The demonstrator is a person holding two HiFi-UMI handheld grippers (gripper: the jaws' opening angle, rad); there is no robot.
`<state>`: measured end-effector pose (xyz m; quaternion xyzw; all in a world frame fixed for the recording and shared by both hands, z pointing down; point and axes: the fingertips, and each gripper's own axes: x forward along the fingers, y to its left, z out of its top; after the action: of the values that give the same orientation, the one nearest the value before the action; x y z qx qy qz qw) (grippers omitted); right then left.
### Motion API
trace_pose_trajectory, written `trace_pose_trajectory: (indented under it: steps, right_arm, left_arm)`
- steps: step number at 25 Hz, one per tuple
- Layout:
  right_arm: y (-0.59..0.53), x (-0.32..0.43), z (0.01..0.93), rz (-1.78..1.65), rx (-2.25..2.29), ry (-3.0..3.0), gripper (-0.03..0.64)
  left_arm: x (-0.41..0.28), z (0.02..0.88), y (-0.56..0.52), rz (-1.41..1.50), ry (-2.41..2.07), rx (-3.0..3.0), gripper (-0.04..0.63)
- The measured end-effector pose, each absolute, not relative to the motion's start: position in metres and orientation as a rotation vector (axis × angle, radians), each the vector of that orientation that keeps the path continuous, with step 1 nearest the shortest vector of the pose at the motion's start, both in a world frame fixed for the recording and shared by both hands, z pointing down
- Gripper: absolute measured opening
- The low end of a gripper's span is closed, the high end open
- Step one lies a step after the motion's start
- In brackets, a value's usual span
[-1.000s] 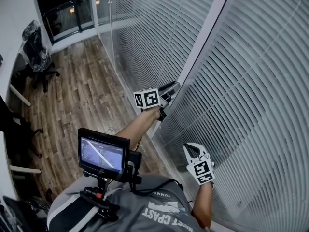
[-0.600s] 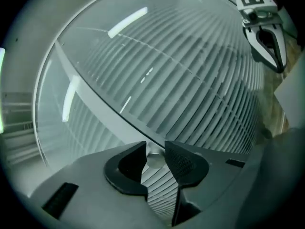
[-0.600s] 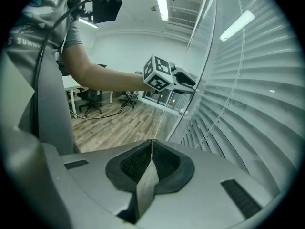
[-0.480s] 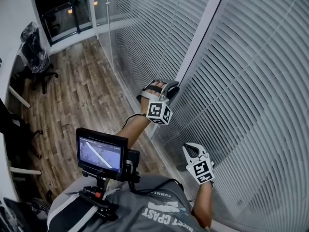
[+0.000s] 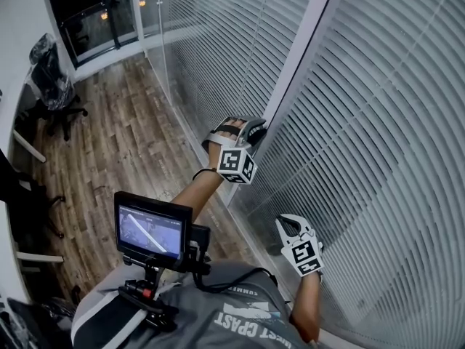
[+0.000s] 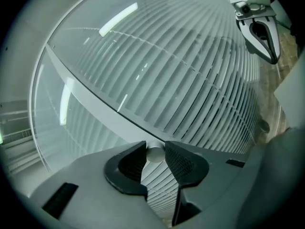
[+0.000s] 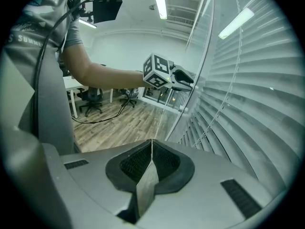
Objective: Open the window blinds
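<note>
Left gripper view, nearest first: the left gripper point(image 6: 155, 149) has a small round pale knob point(image 6: 155, 154) between its jaw tips, a pad touching it on either side; the jaws have just been opening a little with the knob between them; behind it run the slats of the window blinds point(image 6: 190, 80), lying level and close together, with a tube light mirrored in the glass; the head view hides this knob behind the gripper and shows only that the tips sit against the pale frame post point(image 5: 298, 57) between two panes.

Right gripper view: the right gripper point(image 7: 151, 142) has its jaws pressed together with nothing between them; it hangs apart from the blinds, which fill that view's right side; only this view shows the ceiling strip light point(image 7: 159, 1) and the desks and chairs far back.

Head view: a small monitor point(image 5: 151, 229) is clamped at the person's chest; beyond the two marker cubes lie the wood floor point(image 5: 123, 144) and an office chair point(image 5: 54, 86) by the far wall.

Writing: the grey shirt point(image 5: 218, 318) bears print upside down to the head camera, the larger word seeming to read COAST; the right gripper view catches the letters SUMM on it; the rest is too small to read.
</note>
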<state>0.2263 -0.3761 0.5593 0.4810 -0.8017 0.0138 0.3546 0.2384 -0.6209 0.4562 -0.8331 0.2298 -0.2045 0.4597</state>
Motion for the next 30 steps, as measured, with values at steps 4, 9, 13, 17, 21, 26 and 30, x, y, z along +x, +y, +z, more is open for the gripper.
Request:
trace_pose_trajectory:
  steps: [4,9,13,17,21,26,30]
  right_arm:
    - [-0.377,0.219,0.565,0.028,1.236,-2.078,0.006]
    - [-0.383,0.216,0.570,0.023,1.225,-2.090,0.006]
    - [-0.388,0.219,0.567,0.023,1.222,-2.093,0.006]
    - [-0.390,0.219,0.562,0.022,1.218,-2.095,0.006]
    - [-0.387,0.217,0.568,0.023,1.221,-2.093,0.006]
    - [-0.388,0.218,0.563,0.028,1.217,-2.095,0.006]
    - [-0.389,0.217,0.566,0.029,1.214,-2.101,0.005]
  left_arm:
    - [0.232,0.461,-0.619,-0.408,0.579,-2.272,0.127]
    - [0.226,0.459,-0.629,-0.073,0.552,-2.952,0.126]
    - [0.224,0.456,-0.641,0.251,0.510,-3.390,0.124]
    - [0.223,0.456,-0.650,0.599,0.467,-3.703,0.126]
    - [0.221,0.461,-0.648,0.788,0.418,-3.799,0.126]
    - [0.222,0.456,-0.651,0.866,0.393,-3.858,0.126]
    - [0.223,0.458,-0.652,0.904,0.383,-3.881,0.126]
